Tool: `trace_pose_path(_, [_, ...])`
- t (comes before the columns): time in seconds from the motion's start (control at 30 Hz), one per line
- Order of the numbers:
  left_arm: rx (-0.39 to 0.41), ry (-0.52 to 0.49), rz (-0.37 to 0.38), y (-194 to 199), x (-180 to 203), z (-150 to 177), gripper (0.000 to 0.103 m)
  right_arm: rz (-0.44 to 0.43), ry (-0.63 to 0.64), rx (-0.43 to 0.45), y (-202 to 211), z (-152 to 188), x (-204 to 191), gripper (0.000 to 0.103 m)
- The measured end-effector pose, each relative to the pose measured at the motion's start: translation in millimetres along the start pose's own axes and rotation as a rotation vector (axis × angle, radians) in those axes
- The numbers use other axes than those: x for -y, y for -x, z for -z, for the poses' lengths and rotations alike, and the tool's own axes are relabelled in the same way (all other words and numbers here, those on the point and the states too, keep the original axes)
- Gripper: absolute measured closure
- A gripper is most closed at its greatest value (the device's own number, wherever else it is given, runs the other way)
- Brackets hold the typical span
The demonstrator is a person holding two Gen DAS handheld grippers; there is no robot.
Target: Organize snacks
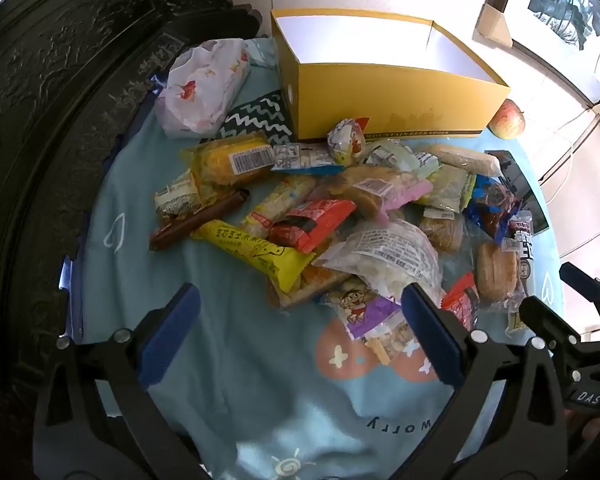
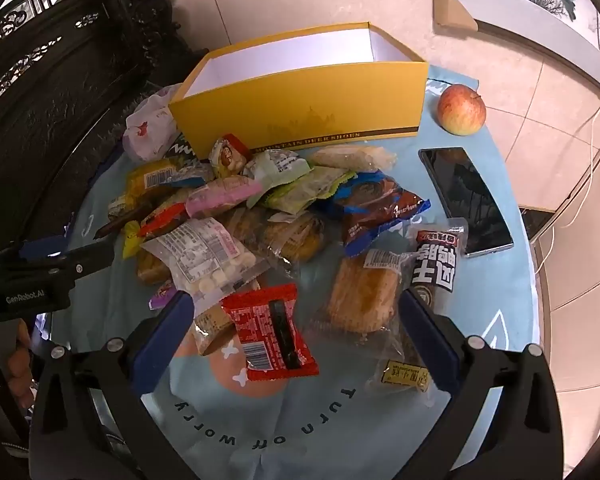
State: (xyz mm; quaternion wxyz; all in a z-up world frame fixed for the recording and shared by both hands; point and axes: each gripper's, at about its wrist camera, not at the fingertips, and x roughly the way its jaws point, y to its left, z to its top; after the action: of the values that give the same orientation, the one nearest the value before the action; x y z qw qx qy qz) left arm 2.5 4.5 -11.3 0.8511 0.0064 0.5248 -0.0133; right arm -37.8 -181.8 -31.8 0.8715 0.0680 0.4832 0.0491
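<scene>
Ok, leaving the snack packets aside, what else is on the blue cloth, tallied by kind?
Yellow box: 1
Apple: 1
Phone: 1
White flowered bag: 1
Total: 4

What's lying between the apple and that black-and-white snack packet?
A dark phone lies face up on the blue cloth, between the apple and the black-and-white packet. The right wrist view shows it best.
</scene>
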Motion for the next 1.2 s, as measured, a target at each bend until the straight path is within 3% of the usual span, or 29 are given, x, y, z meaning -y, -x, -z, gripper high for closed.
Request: trace_pose_path(1.2, [-0.014, 0.007, 0.001, -2.7, -1.1, 1.2, 0.002, 0.005, 0.013, -0.013, -5.9, 5.5, -2.9, 0.001])
